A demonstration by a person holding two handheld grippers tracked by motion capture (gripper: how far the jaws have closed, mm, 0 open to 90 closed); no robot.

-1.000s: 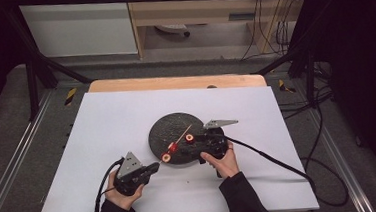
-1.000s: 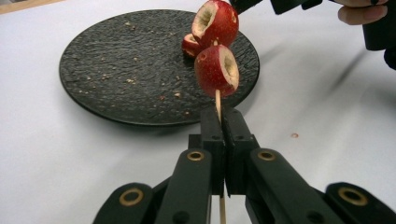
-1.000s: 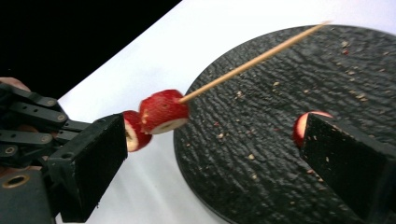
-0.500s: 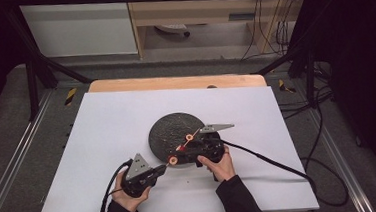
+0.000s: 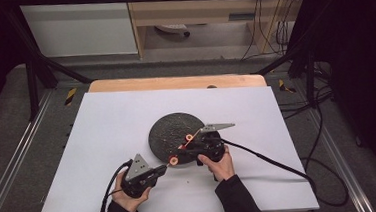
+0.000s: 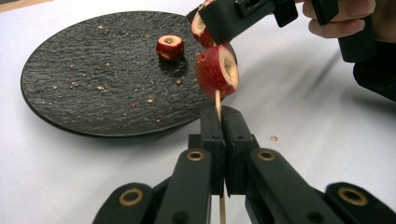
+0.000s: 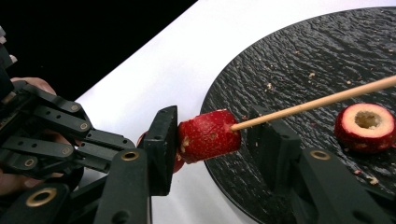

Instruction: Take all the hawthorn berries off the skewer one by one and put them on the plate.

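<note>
black two-jaw grippers [image 5: 156,172] with brass-coloured pivot screws, grey three-cornered top plates, trailing black cables, dark sleeves

White sheet [image 5: 108,136] covers table; wooden edge [image 5: 174,83] shows at far side; grey floor [image 5: 8,143] around — cables [image 5: 323,126] on the right; white cabinet [image 5: 80,28] and wooden shelf [image 5: 194,10] behind.

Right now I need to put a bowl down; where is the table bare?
Bare: the white table left of the black plate, and its far right side. Crowded: the plate's near edge, where both grippers meet at the skewer.
</note>
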